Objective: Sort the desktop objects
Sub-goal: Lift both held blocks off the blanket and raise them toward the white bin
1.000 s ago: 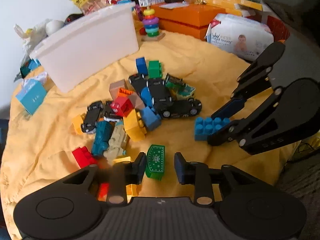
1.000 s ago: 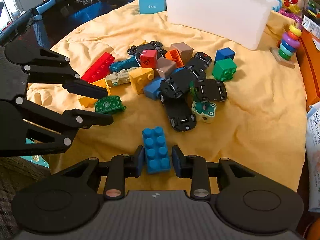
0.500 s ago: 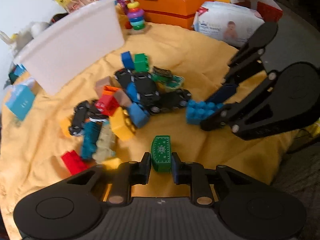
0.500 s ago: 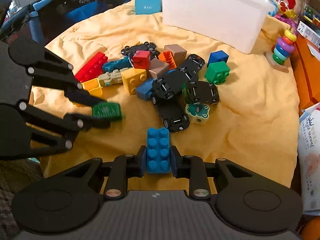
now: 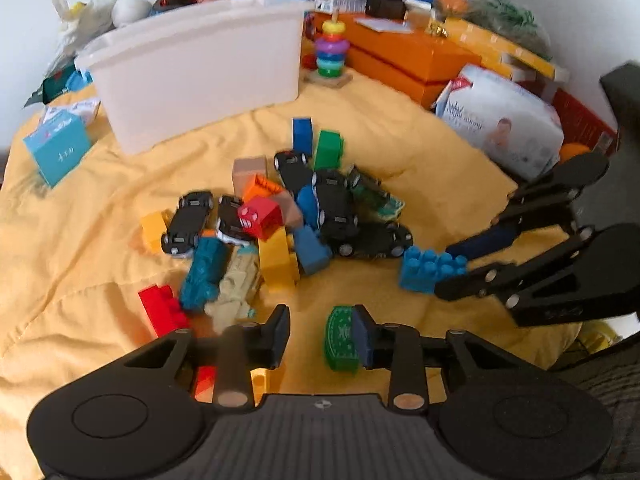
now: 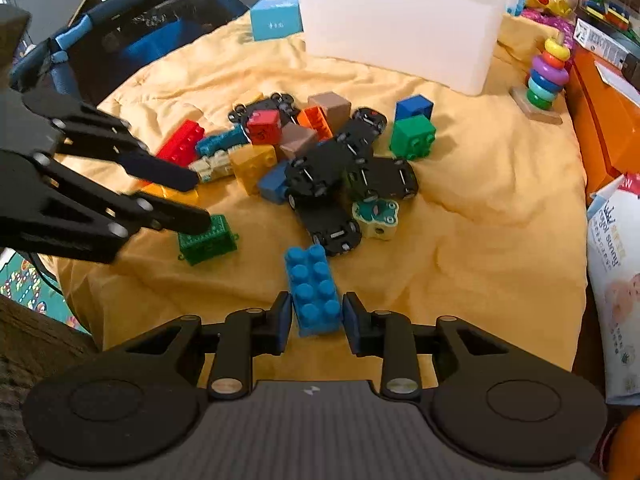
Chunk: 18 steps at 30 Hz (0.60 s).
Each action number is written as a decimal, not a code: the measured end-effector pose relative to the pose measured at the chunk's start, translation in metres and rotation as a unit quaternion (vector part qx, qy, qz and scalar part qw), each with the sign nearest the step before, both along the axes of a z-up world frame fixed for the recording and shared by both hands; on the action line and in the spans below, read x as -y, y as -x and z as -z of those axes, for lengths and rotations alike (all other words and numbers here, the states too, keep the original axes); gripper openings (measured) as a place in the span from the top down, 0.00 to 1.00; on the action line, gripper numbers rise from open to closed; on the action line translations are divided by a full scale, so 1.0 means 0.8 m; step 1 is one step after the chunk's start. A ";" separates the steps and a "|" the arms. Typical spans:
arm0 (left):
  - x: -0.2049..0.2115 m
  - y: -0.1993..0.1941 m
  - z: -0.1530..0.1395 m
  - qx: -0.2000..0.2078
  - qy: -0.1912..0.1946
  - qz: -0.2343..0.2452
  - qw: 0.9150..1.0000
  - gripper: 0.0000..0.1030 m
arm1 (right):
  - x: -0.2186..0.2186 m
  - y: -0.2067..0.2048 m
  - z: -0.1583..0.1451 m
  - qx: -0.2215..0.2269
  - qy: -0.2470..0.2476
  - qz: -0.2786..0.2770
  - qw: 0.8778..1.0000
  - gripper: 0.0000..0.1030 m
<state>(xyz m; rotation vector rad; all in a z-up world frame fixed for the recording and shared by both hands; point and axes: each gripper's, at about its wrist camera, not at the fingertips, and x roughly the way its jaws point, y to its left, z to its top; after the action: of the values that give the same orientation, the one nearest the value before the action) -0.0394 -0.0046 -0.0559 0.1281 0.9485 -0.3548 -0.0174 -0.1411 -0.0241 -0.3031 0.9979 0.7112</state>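
A green patterned block [image 5: 340,338] stands on the yellow cloth between the fingers of my left gripper [image 5: 320,316]. It rests against the right finger, with a wide gap to the left one, and the jaws are opening. A blue studded brick [image 6: 316,292] lies between the fingers of my right gripper [image 6: 317,300]. Those jaws are opening too, with thin gaps at both pads. In the right wrist view the left gripper [image 6: 196,200] hangs over the green block [image 6: 208,236]. The right gripper [image 5: 448,270] sits at the blue brick [image 5: 428,270] in the left wrist view.
A pile of black toy cars and coloured bricks [image 5: 288,216] lies mid-cloth. A white plastic bin [image 5: 200,72] stands behind it, with a ring stacker [image 5: 330,52] and orange boxes [image 5: 400,52] to its right. A wipes pack [image 5: 504,128] lies at the right and a blue box [image 5: 56,148] at the left.
Half a second ago both grippers were closed on their pieces. Both have since spread, leaving the green block against the left gripper's right finger and the blue brick loose on the cloth.
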 end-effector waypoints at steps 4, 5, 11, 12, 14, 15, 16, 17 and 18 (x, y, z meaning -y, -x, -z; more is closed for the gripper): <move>-0.004 0.001 0.012 -0.014 0.029 0.003 0.999 0.67 | 0.001 0.000 -0.007 0.004 -0.013 -0.003 1.000 0.68; -0.003 -0.001 0.016 -0.023 0.041 0.005 0.999 0.67 | 0.000 -0.001 -0.006 0.003 -0.014 -0.003 1.000 0.68; 0.022 0.006 0.027 -0.021 -0.003 0.042 0.999 0.77 | -0.004 -0.002 0.002 -0.004 -0.005 -0.009 1.000 0.68; 0.022 0.007 0.026 -0.020 -0.005 0.044 0.999 0.77 | -0.005 -0.002 0.003 -0.004 -0.003 -0.012 1.000 0.67; 0.020 0.007 0.027 -0.021 -0.003 0.044 0.999 0.77 | -0.007 -0.002 0.007 -0.007 0.002 -0.016 1.000 0.66; 0.019 0.006 0.027 -0.021 -0.002 0.044 0.999 0.77 | -0.009 -0.002 0.011 -0.010 0.008 -0.017 1.000 0.65; 0.018 0.006 0.026 -0.021 -0.001 0.042 0.999 0.77 | -0.011 -0.002 0.017 -0.014 0.017 -0.020 1.000 0.66; 0.016 0.005 0.024 -0.019 -0.003 0.040 0.999 0.77 | -0.011 0.001 0.016 -0.007 0.017 -0.023 1.000 0.67; 0.014 0.003 0.021 -0.016 -0.004 0.038 0.999 0.77 | -0.012 0.002 0.015 -0.005 0.022 -0.025 0.999 0.73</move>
<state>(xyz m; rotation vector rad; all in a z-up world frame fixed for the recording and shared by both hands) -0.0417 -0.0160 -0.0724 0.1654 0.9776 -0.4240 -0.0188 -0.1317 -0.0365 -0.3637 1.0192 0.7379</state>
